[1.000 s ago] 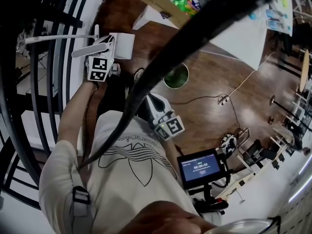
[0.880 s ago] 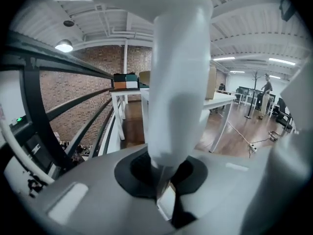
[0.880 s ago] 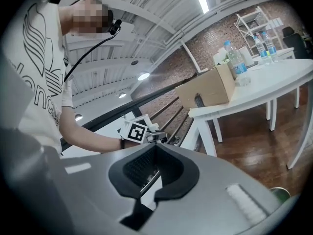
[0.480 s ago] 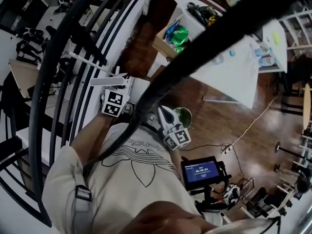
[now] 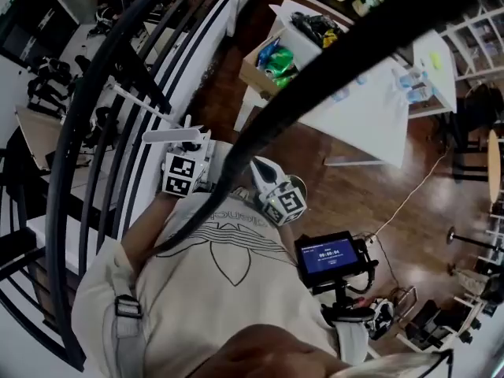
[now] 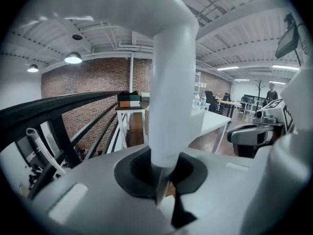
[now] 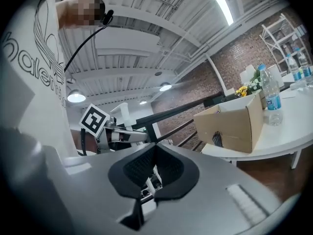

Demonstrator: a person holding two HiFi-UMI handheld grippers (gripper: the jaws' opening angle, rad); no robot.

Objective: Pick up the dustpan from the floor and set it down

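Observation:
The white dustpan point(image 5: 206, 145) hangs in the air beside the black railing, its long handle point(image 5: 168, 136) pointing left. My left gripper point(image 5: 194, 150) is shut on it. In the left gripper view the thick white handle point(image 6: 171, 82) rises straight out of the closed left gripper point(image 6: 164, 180) and fills the middle of the picture. My right gripper point(image 5: 261, 168) is held close to the person's chest, just right of the left one. In the right gripper view the right gripper point(image 7: 151, 173) has its pads together with nothing held. The left gripper point(image 7: 117, 131) shows beyond it.
A curved black railing point(image 5: 118, 109) runs along the left. A white table point(image 5: 370, 109) and an open cardboard box point(image 5: 272, 61) stand ahead on the wooden floor. A small screen on a stand point(image 5: 331, 257) sits at the right, with a cable trailing across the floor.
Both grippers have risen toward the person's chest, the left one carrying the dustpan up with it. The green bucket on the floor has dropped out of view.

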